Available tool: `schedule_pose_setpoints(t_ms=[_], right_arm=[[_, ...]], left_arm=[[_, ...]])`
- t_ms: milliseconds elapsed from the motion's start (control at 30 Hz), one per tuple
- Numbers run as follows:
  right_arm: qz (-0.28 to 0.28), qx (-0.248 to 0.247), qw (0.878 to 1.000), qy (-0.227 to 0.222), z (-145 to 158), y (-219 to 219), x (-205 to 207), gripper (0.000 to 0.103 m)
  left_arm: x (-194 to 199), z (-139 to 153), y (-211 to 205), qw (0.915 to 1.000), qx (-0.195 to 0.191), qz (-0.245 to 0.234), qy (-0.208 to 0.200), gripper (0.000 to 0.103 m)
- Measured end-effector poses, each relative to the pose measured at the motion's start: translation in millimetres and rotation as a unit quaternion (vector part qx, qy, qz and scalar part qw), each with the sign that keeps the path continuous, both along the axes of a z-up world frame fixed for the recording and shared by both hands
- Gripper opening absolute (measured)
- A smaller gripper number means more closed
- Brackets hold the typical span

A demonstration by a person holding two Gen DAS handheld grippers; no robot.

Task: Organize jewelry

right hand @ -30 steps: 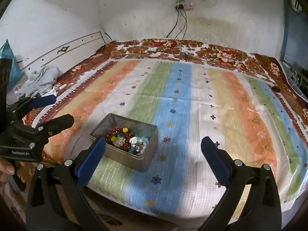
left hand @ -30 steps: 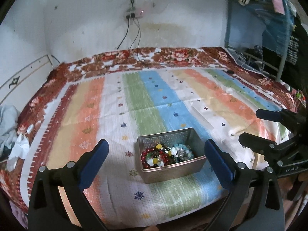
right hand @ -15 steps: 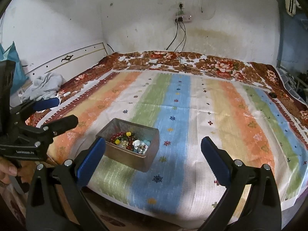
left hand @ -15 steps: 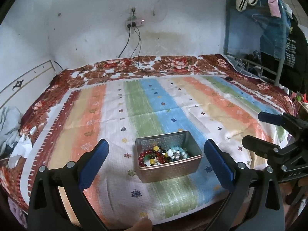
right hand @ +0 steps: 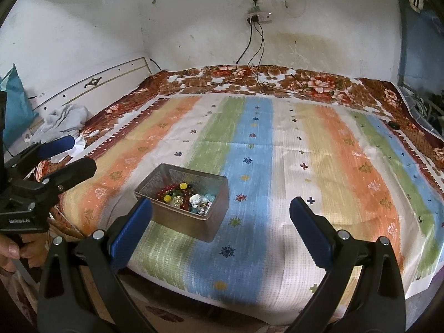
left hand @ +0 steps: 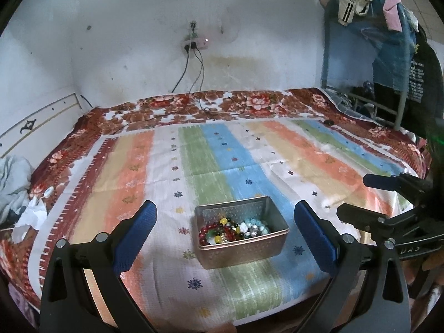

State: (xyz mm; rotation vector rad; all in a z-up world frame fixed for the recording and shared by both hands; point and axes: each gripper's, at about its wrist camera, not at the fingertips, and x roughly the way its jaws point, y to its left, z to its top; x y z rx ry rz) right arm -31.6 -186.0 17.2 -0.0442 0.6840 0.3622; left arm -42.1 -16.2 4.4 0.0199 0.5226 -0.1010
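Observation:
A metal tin (left hand: pixel 244 251) sits on the striped cloth near the bed's front edge. It holds a heap of bead bracelets (left hand: pixel 231 229), red, yellow, green and pale blue. The tin (right hand: pixel 191 222) and beads (right hand: pixel 184 195) also show in the right wrist view. My left gripper (left hand: pixel 226 231) is open and empty, held back from the tin, its fingers either side of it in view. My right gripper (right hand: pixel 220 226) is open and empty, to the right of the tin. Each gripper shows in the other's view, the right one (left hand: pixel 358 197) and the left one (right hand: pixel 70 154).
The striped cloth (right hand: pixel 305 149) covers a bed with a floral blanket (left hand: pixel 249 105) along the wall. Crumpled cloths (right hand: pixel 65 119) lie at the left edge. Charger cables (left hand: pixel 199 83) hang from a wall socket. Clothes (left hand: pixel 388 33) hang on a rack at the right.
Both grippers have pulled back and tilted up from the bed, so the tin looks smaller and more wall shows. The tin has not moved. Both grippers stay open.

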Motion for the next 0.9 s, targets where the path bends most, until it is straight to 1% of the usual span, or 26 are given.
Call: schedule_pose_setpoints(t_ms=[133,200,267,400,600,767,900], right_arm=[[0.005,-0.009,1.000,0.009,-4,3,2,0.098],[0.005,-0.009,1.000,0.009,-5,3,2,0.098],[0.004,-0.009,1.000,0.009,-6,3,2,0.098],[0.005,-0.009,1.000,0.009,-6,3,2,0.098],[0.005,-0.010,1.000,0.009,-6,4,2,0.098],[0.007,-0.013,1.000,0.010,-9,4,2,0.098],[0.007,-0.012,1.000,0.012,-12,3,2,0.098]], left_arm=[[2,-2,2,1.0000,-0.005,0.003,0.003,0.097],[4,-5,2,0.9999,-0.009,-0.003,0.011,0.097],[5,-7,1,0.9999,-0.004,-0.007,0.013,0.097],[2,-6,-3,1.0000,0.005,-0.007,0.004,0.097],[4,-8,1,0.9999,-0.001,0.002,0.011,0.097],[4,-7,1,1.0000,0.001,0.000,0.008,0.097],[6,-9,-1,0.9998,0.001,-0.007,0.019,0.097]])
